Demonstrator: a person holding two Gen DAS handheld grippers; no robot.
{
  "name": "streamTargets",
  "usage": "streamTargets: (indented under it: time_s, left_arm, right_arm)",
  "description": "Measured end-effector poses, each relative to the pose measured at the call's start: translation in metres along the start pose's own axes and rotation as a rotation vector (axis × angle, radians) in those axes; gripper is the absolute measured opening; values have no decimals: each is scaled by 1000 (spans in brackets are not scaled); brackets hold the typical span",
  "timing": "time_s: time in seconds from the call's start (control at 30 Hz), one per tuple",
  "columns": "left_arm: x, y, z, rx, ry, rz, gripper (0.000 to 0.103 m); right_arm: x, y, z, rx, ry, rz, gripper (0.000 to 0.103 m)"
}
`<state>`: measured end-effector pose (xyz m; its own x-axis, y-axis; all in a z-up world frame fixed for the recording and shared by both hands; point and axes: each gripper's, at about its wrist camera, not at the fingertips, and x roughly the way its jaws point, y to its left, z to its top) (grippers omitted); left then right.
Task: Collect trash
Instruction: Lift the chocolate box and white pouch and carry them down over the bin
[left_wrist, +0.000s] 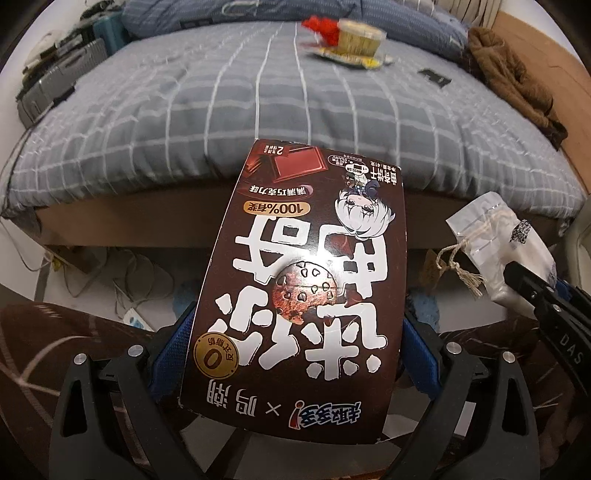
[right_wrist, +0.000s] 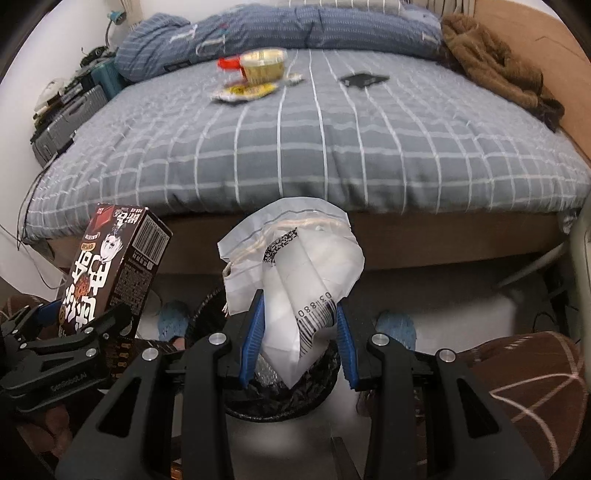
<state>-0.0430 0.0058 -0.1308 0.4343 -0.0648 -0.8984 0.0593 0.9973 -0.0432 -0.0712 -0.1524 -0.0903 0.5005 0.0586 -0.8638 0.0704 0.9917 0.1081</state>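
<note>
A brown cookie box (left_wrist: 306, 266) stands between the blue pads of my left gripper (left_wrist: 295, 332), which is shut on its lower part; the box (right_wrist: 114, 258) and that gripper (right_wrist: 92, 325) also show at the left of the right wrist view. My right gripper (right_wrist: 300, 315) is shut on a crumpled white plastic bag (right_wrist: 295, 251) with a barcode, held over a black-lined trash bin (right_wrist: 258, 402). The left wrist view has the bag (left_wrist: 498, 240) and right gripper (left_wrist: 524, 284) at its right edge. Far up the bed lie a yellow cup (right_wrist: 264, 66), a red scrap (right_wrist: 229, 63) and a yellow wrapper (right_wrist: 243, 90).
The bed (right_wrist: 332, 147) has a grey checked cover. A flat black item (right_wrist: 364, 79), a brown garment (right_wrist: 495, 70) and a blue duvet (right_wrist: 258, 33) lie on it. A person's brown-trousered knee (right_wrist: 524, 387) and blue slippers (right_wrist: 395, 325) flank the bin. Cables (left_wrist: 122, 280) litter the floor.
</note>
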Motion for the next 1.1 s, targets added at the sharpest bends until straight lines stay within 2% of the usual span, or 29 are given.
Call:
streamTargets:
  time_s: [0.07, 0.4, 0.87, 0.97, 1.03, 1.1]
  left_arm:
    - [12, 0, -2, -7, 26, -14, 94]
    - [61, -2, -4, 3, 101, 28, 94]
    - [62, 15, -7, -68, 142, 51, 94]
    - [63, 7, -5, -76, 144, 59, 94]
    - [64, 3, -5, -73, 141, 67, 94]
    - [64, 3, -5, -69, 141, 64, 94]
  right_arm:
    - [11, 0, -3, -1, 19, -2, 35]
    - [56, 0, -8, 3, 109, 7, 35]
    - [87, 37, -8, -64, 170, 62, 36]
    - [88, 40, -7, -70, 164, 77, 41]
    - [85, 40, -6, -72, 147, 68, 62]
    - [82, 39, -4, -73, 126, 50, 73]
